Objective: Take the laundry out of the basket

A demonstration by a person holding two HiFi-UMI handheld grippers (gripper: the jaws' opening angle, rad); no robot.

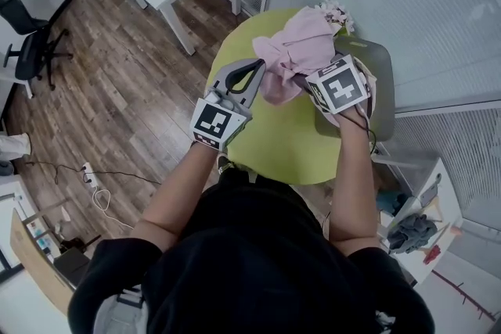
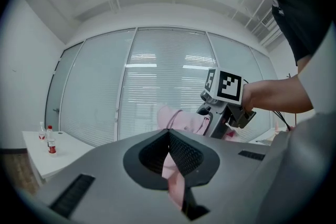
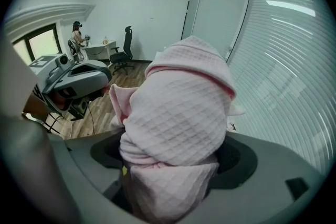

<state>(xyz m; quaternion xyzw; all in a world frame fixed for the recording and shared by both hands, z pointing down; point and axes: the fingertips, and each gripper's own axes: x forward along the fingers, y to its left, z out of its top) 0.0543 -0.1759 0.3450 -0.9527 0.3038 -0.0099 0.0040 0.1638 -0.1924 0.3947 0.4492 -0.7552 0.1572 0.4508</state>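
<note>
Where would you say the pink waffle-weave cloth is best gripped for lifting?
A gathered fold, taken from above, seems best: the pink waffle-weave cloth is limp and bunched, and the left gripper and right gripper are each shut on such folds.

The head camera looked steeply down from well above the person, taking in the round green tabletop (image 1: 286,149) and both forearms. The camera on the left hand-held gripper (image 1: 256,74) faced along its jaws, tilted slightly upward, toward the blinds (image 2: 157,86), with the right hand-held gripper (image 2: 212,120) near ahead. The right one's camera faced into the room, the pink cloth (image 3: 178,113) very close and filling its centre. All three views shared that cloth, and each gripper view caught the other gripper.
</note>
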